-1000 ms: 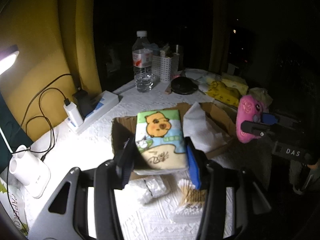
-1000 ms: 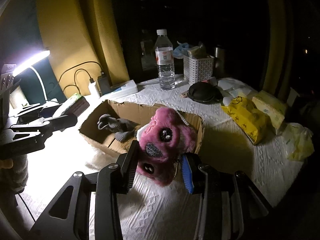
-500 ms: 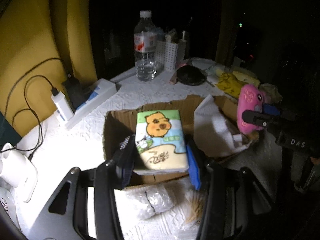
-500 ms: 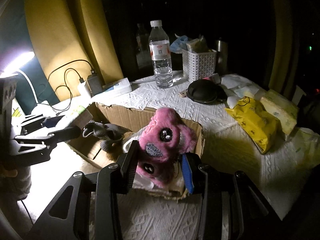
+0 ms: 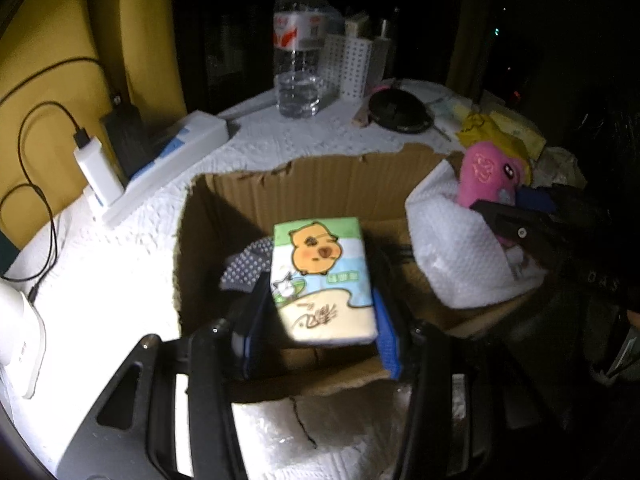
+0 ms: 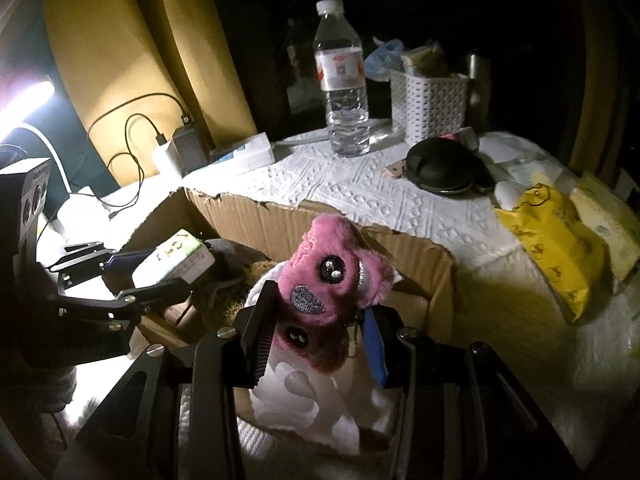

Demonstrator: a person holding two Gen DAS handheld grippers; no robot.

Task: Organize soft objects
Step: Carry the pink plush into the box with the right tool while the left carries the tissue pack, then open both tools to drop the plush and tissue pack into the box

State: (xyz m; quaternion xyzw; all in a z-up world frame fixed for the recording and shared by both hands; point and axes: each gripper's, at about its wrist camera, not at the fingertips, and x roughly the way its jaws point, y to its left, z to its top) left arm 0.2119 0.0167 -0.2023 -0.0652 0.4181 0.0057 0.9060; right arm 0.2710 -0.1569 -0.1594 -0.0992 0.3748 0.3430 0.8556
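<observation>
My left gripper [image 5: 320, 300] is shut on a soft tissue pack [image 5: 322, 276] printed with a cartoon capybara, held over the open cardboard box [image 5: 320, 176]. A grey dotted sock [image 5: 248, 268] lies in the box beneath it. My right gripper [image 6: 320, 320] is shut on a pink plush toy [image 6: 324, 280], held over the right part of the same box [image 6: 256, 216], above a white cloth [image 6: 320, 400]. The plush [image 5: 488, 176] and white cloth [image 5: 460, 252] also show in the left wrist view. The tissue pack [image 6: 176, 260] and left gripper [image 6: 160, 276] show in the right wrist view.
A water bottle [image 6: 344, 80], a white perforated basket [image 6: 432, 104], a black round case [image 6: 444, 168], a yellow packet [image 6: 552, 240], and a charger with cables [image 6: 168, 156] stand on the white tablecloth behind the box. A bright lamp [image 6: 24, 100] shines at left.
Both grippers have moved forward and down over the box with their loads. The tissue pack now hangs inside the box opening, and the plush sits lower over the white cloth.
</observation>
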